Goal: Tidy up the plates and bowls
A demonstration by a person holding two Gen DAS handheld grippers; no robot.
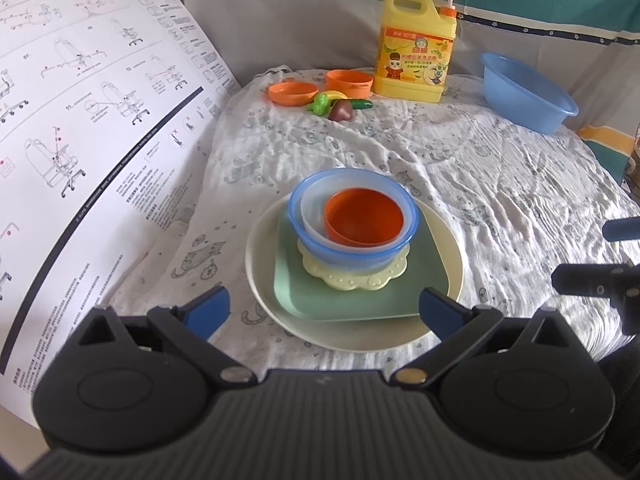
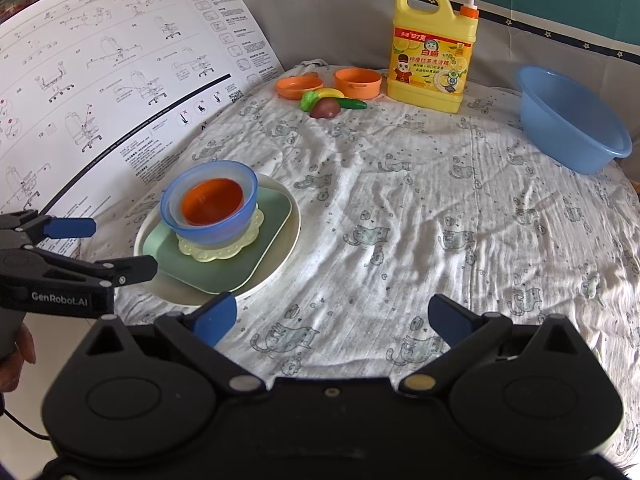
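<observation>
A stack sits on the cloth: a round cream plate (image 1: 360,336) (image 2: 280,264), a square green plate (image 1: 424,280) (image 2: 224,272), a scalloped yellow saucer (image 1: 360,280) (image 2: 216,254), a blue bowl (image 1: 352,256) (image 2: 244,184), a clear bowl inside it, and an orange bowl (image 1: 360,216) (image 2: 212,200) innermost. My left gripper (image 1: 324,306) is open and empty, just in front of the stack; it also shows in the right wrist view (image 2: 122,246). My right gripper (image 2: 332,316) is open and empty over bare cloth, right of the stack; it shows at the right edge of the left wrist view (image 1: 586,254).
At the back stand an orange dish (image 1: 292,92) (image 2: 298,86), an orange bowl (image 1: 350,82) (image 2: 357,80), toy fruit and vegetables (image 1: 338,106) (image 2: 328,104), a yellow detergent jug (image 1: 416,48) (image 2: 432,52) and a blue basin (image 1: 524,92) (image 2: 568,120). A large instruction sheet (image 1: 80,120) (image 2: 100,80) leans on the left.
</observation>
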